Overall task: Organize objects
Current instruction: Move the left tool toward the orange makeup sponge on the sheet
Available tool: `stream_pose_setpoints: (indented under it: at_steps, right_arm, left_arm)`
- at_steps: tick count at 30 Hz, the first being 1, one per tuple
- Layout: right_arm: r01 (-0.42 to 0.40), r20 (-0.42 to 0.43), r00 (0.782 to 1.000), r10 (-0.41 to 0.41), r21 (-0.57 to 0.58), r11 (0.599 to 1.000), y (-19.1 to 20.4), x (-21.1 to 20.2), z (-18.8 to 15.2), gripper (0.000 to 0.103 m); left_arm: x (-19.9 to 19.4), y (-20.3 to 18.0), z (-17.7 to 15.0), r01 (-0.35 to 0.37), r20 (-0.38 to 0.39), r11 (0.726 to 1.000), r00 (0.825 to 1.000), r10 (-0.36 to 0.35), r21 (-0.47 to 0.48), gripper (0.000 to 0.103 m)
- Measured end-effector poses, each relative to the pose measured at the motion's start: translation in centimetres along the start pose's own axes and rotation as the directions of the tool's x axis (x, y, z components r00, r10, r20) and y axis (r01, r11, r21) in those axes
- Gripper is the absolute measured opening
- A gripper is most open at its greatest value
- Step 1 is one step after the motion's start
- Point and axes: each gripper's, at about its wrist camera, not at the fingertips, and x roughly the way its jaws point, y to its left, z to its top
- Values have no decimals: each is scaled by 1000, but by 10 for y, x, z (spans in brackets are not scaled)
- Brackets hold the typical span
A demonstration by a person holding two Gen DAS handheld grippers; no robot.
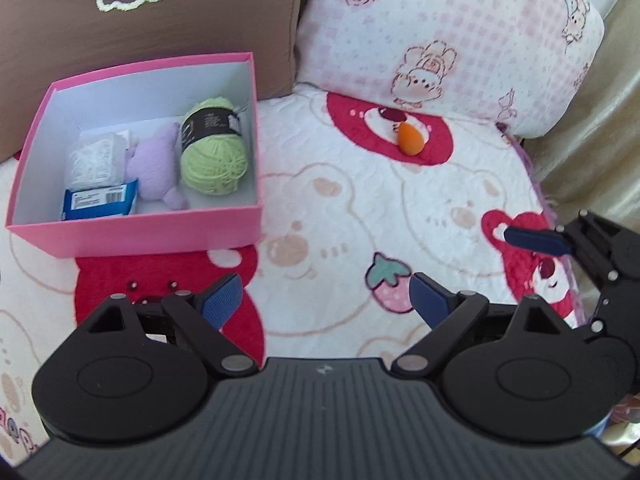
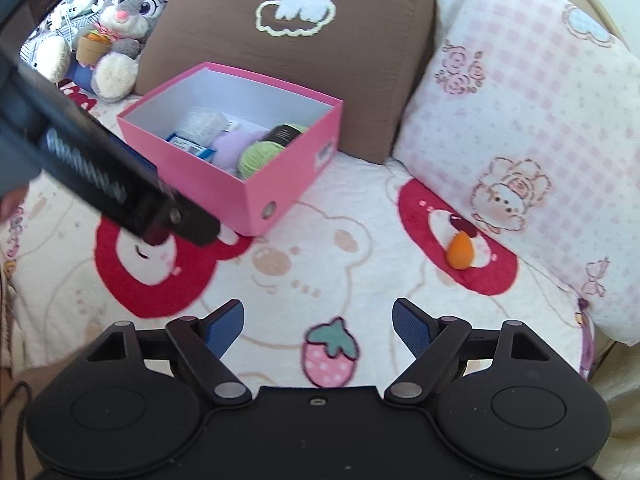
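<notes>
Both grippers hang wide and empty over the blanket [image 1: 360, 208]: left gripper [image 1: 326, 298], right gripper [image 2: 318, 318]. The orange sponge [image 1: 410, 139] lies alone by the pink pillow [image 1: 460, 40], well apart from the pink box [image 1: 160, 232] holding green yarn [image 1: 214, 160].

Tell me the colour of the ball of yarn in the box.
Light green yarn with a black label; clearest in the left wrist view.

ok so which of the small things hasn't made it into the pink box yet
The orange teardrop sponge: it lies alone on the blanket by the pink checked pillow, while the green yarn, purple plush, white bundle and blue packet sit inside the pink box.
</notes>
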Motion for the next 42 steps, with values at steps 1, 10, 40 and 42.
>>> stream_pose_setpoints:
  at_steps: [1,10,40,42]
  right_arm:
    - [8,12,1000,-8,0,1000,-6,-1,-3,85]
    - [-5,190,982,-2,36,999,-45,0,-24,85]
    - [67,148,981,-124,340,938,-129,146,-49,82]
    - [61,139,983,-122,378,924,-136,150,-50,82]
  left_arm:
    - [0,-4,2,3,12,1000,1000,-3,17,91]
    - [23,-29,31,24,62,1000,998,-23,-8,91]
    - [194,-52,81,54,77,998,995,-57,40,88]
    - [204,-56,85,54,85,997,995,-59,61,88]
